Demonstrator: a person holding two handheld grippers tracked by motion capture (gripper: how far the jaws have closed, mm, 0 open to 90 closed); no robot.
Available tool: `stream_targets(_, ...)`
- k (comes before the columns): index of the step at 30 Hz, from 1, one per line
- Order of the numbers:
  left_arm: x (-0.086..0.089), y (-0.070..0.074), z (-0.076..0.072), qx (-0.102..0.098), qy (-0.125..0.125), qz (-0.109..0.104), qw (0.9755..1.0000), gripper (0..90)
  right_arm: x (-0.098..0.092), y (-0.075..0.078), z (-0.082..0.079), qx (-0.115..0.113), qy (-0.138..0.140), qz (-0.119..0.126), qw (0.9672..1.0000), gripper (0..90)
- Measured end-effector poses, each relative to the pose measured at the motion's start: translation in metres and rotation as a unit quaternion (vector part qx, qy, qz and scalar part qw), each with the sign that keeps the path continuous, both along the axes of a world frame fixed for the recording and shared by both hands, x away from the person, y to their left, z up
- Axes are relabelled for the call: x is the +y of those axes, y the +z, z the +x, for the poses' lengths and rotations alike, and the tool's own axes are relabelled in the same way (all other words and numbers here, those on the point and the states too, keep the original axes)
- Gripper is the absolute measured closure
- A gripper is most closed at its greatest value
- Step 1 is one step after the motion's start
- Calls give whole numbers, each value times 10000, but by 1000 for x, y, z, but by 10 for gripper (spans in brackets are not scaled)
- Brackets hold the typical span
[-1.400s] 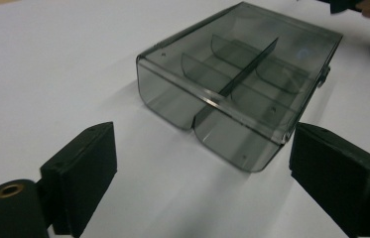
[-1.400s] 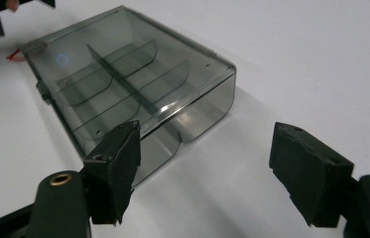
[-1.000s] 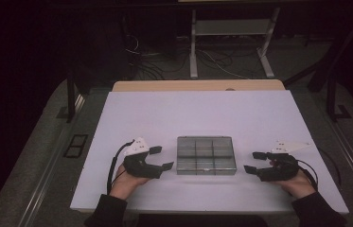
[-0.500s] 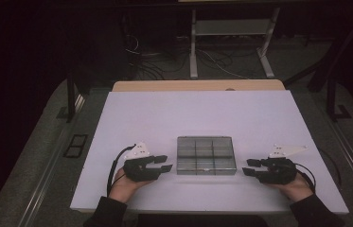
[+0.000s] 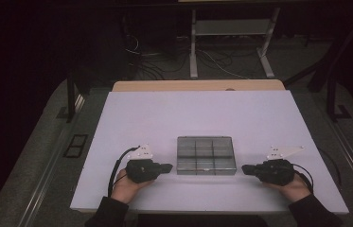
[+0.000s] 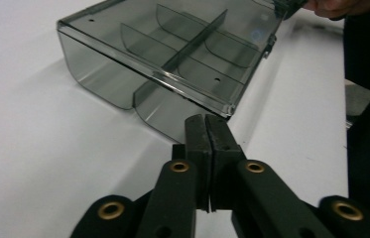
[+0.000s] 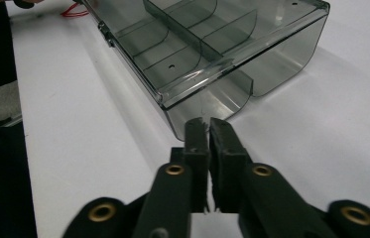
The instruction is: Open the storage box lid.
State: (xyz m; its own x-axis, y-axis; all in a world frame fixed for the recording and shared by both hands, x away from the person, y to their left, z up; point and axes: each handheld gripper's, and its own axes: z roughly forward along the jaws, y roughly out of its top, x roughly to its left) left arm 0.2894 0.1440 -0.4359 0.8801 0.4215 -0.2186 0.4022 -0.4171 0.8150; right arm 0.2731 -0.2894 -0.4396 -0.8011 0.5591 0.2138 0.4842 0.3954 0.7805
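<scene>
A clear smoky plastic compartment box (image 5: pixel 206 155) lies flat in the middle of the white table, its dividers visible and its cells empty. My left gripper (image 5: pixel 168 167) rests on the table just left of the box's near corner and points at it. Its jaws have just been closing and now stand shut with nothing between them (image 6: pixel 205 121), a short way from the box (image 6: pixel 172 54). My right gripper (image 5: pixel 245 168) mirrors it on the box's right side. Its jaws have also just closed, empty (image 7: pixel 207 126), close to the box wall (image 7: pixel 212 104) without touching.
The white tabletop (image 5: pixel 193 118) stretches wide beyond the box, with a wooden strip (image 5: pixel 198 85) along its far edge. Behind it are a metal stand (image 5: pixel 231 42) and floor cables. Dark frame posts stand at both sides of the table.
Both grippers' jaws went from spread open to shut, with nothing taken hold of. The hands and the box stayed where they were.
</scene>
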Motion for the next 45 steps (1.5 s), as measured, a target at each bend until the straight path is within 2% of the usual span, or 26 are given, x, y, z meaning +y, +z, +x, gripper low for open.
stream_targets(15,-10,-4,0,51,-157,158,9997,892,4,0,0,43,128,-23,9999,892)
stream_targets(35,-10,-3,0,56,-163,93,9998,892,13,0,0,17,324,46,9995,892)
stream_targets(45,-10,-3,0,51,-160,94,9998,892,14,0,0,3,330,48,9994,892)
